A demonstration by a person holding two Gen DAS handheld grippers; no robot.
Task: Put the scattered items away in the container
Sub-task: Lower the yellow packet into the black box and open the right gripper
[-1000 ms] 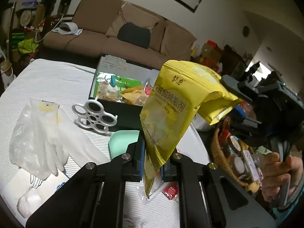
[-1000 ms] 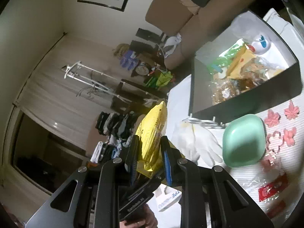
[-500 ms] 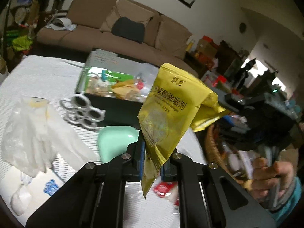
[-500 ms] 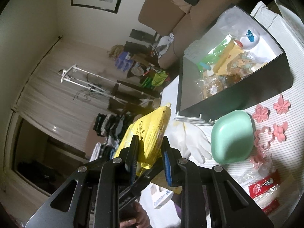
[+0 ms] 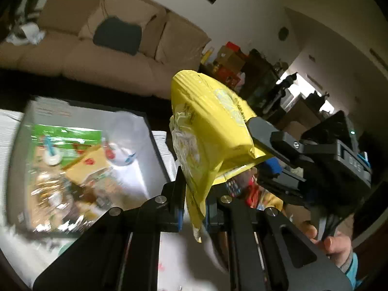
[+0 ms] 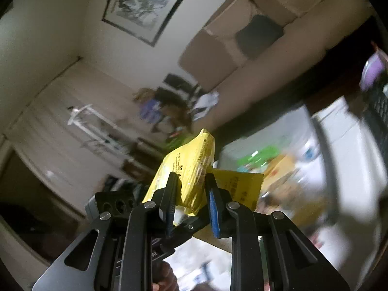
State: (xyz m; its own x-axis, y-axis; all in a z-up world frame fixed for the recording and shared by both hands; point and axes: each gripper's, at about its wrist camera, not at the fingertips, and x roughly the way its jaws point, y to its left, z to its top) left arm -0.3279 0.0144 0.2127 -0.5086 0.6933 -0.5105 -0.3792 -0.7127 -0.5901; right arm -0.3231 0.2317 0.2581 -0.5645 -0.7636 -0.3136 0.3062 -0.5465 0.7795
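Yellow pouch (image 5: pixel 208 131) held in air btwn both grippers, left gripper (image 5: pixel 194 208) pinched tight on its lower edge, right gripper (image 6: pixel 191 194) clamped on its other end, open box (image 5: pixel 155 145) w/ snacks at 9 o'clock below, blurred

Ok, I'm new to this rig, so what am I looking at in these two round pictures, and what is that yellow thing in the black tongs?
There is no robot arm. A person holds a black two-finger gripper in each hand, and each has a fisheye camera looking along its fingers, hence the round, bent pictures. One picture is from the left gripper, the other from the right gripper. Both are shut on the same yellow pouch, one at each end, so it hangs in the air between them. In the left view you can also see the right gripper from outside. Below lies the container, a dark open box already holding packets. It stands on a white table. Everything else is too blurred to name.
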